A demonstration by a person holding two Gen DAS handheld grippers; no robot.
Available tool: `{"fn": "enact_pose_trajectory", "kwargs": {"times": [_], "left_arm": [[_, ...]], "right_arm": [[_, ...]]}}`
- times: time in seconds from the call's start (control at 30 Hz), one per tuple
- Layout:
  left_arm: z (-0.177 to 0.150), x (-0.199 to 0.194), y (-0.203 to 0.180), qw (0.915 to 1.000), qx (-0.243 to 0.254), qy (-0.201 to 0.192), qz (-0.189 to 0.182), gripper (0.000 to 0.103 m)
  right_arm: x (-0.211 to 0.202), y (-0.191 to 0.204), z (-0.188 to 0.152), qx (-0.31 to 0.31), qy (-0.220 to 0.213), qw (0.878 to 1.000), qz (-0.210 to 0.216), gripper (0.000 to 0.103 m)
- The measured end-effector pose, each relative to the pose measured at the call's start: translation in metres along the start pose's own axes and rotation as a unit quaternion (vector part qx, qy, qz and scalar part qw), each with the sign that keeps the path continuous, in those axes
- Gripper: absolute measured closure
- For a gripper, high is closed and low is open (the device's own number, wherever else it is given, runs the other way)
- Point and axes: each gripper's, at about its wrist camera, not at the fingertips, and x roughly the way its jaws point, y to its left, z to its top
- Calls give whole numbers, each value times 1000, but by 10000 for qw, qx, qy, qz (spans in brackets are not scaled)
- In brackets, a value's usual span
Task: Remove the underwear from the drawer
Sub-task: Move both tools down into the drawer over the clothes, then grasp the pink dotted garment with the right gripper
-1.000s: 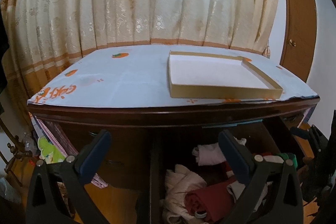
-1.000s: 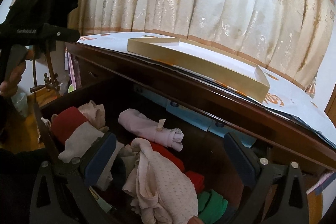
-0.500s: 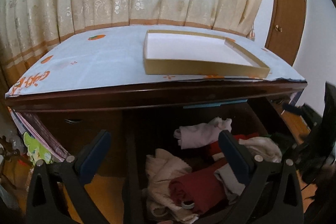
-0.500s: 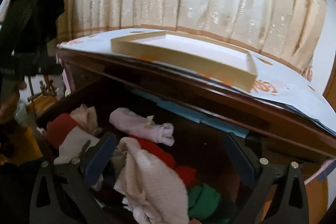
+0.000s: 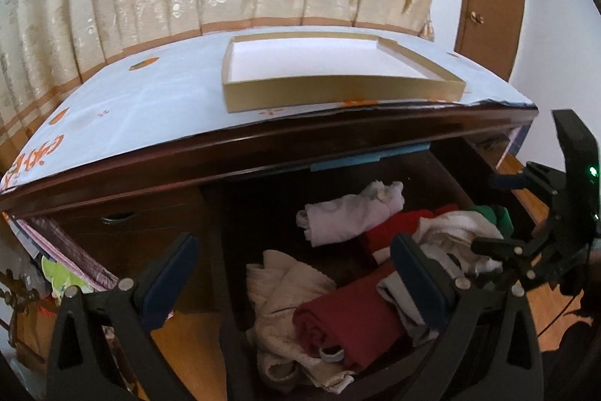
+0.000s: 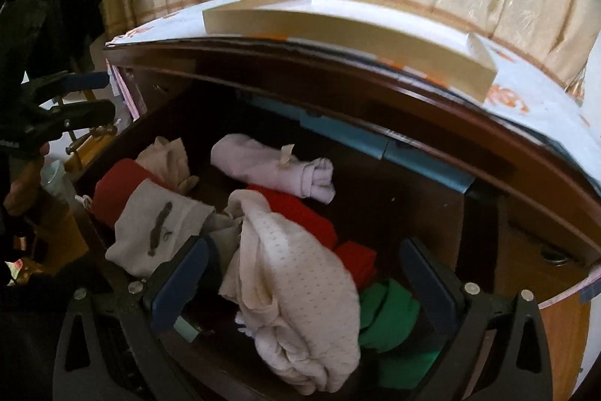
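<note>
My left gripper [image 5: 293, 273] has swung right and dipped, so the drawer [image 5: 443, 175] and its rolled underwear [image 5: 349, 217] now fill more of its view. My right gripper [image 6: 300, 280] has dropped closer over the cream mesh piece [image 6: 296, 288], and the tray [image 6: 338, 29] has slid up toward the top.

No legible text anywhere

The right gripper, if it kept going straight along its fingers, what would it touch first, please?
Most likely the cream dotted garment, which lies heaped between the open fingers of the right gripper in the drawer. A red piece lies just behind it. Depth is hard to judge through the fisheye.
</note>
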Motion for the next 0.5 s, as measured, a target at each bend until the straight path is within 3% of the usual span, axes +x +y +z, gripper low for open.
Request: {"fn": "enact_pose_trajectory", "kwargs": {"times": [0.2,0.3,0.47,0.5], "left_arm": [[-1,3,-5,9997,197,82,-99,0],[-5,8,-7,9994,283,176,-10,0],[-7,12,-5,9994,227,259,-13,0],[-7,13,-5,9994,232,248,-7,0]], "right_arm": [[10,-5,-4,164,333,9993,44,3],[15,-4,-5,172,464,9988,37,19],[26,-1,-10,131,762,9969,121,25],[31,-2,-11,145,839,9963,141,30]]}}
